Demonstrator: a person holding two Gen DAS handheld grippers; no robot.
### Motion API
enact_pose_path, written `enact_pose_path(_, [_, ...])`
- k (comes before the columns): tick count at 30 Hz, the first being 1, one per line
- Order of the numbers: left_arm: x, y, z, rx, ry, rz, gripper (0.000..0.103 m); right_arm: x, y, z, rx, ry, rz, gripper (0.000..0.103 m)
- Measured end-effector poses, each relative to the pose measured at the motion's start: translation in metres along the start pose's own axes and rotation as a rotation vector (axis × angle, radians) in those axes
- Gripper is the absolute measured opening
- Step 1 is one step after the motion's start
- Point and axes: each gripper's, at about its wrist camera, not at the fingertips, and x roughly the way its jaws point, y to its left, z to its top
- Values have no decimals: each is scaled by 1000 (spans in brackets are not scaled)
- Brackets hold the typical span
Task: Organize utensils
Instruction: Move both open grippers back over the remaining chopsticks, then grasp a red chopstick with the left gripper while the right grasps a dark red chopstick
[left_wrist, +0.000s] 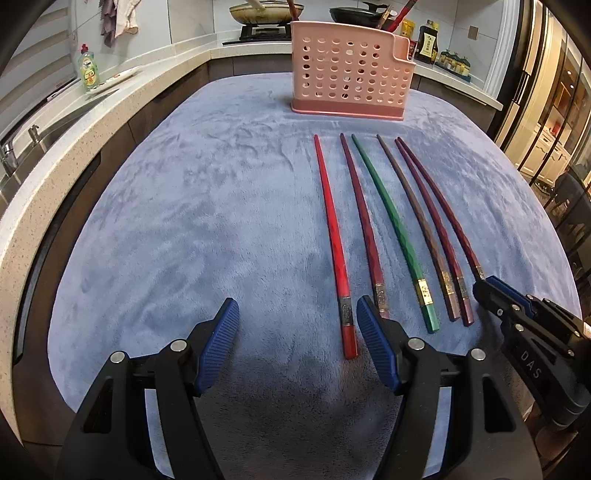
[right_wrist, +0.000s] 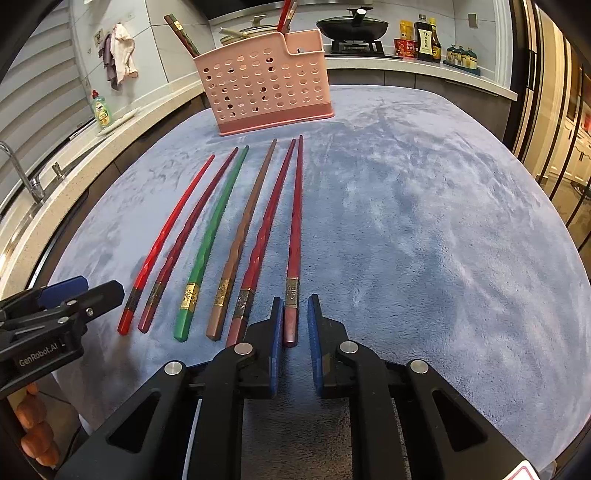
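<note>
- A pink perforated utensil holder (right_wrist: 271, 86) stands upright at the far end of a table covered with a blue fleece cloth (right_wrist: 424, 240). Every place below is given from this holder.
- A few chopsticks already stand inside the holder, tips poking above its rim.
- Six chopsticks lie flat on the cloth in front of the holder, side by side, thin tips towards it and thick decorated ends away from it. They are probably laid this way so each thick end can be picked up easily.
- In order across the row: a bright red chopstick (left_wrist: 334, 243), a dark red one, a green chopstick (left_wrist: 391, 229), a brown one and two more dark red ones.
- The right gripper (right_wrist: 296, 321) is at the row's end farthest from the holder. Its fingers are nearly closed around the thick end of the outermost dark red chopstick (right_wrist: 293, 254), which still lies on the cloth; whether the pads already press it is hard to tell.
- The left gripper (left_wrist: 297, 321) hovers above the cloth at the other side of the row, fingers wide apart, holding nothing. The bright red chopstick's thick end lies between its fingers, just beside the right-hand one, likely its next pick.
</note>
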Motion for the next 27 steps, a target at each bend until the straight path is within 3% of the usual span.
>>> enact_pose_path(20, [15,-4,-6,8,29,21,64,0,0,-1,0,-1,0,11])
enact_pose_path(25, [15,-2,-6,5,28,23,53,0,0,0,1,0,1,11])
enact_pose_path(27, [14,0,-5,0,29,17,40,-1,-1,0,2,0,2,10])
